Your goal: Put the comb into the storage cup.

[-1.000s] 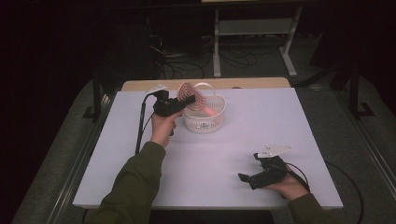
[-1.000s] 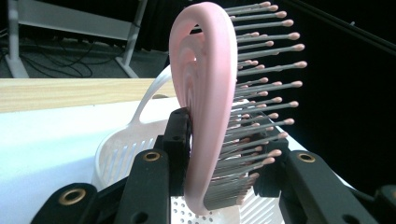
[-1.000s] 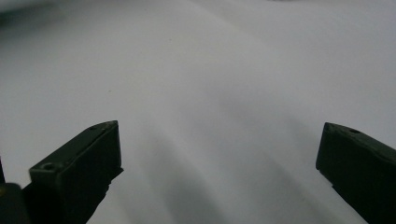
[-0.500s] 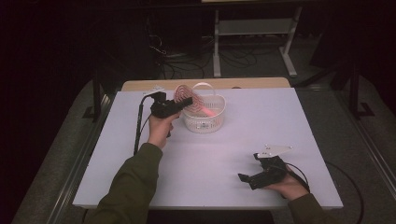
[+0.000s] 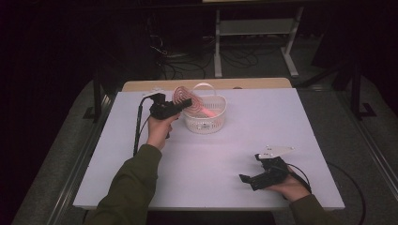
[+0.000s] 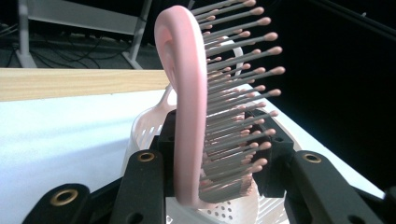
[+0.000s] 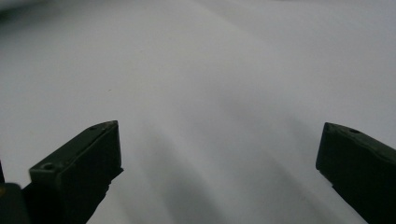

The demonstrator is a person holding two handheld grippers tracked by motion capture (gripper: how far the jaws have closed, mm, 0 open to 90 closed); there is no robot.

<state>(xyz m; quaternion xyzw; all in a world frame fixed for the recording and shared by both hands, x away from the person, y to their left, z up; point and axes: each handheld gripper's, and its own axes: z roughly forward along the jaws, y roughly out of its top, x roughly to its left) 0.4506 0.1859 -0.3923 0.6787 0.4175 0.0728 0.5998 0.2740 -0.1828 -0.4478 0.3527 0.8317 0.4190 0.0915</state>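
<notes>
Here, pink hairbrush (image 6: 189,116) between left tongs (image 6: 215,154), seemingly gripped, over white basket (image 5: 205,123)

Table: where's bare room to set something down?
The table is bare between the white basket and the right gripper, also along its far right side. It is crowded at the basket, where the left gripper clamps a pink hairbrush.
</notes>
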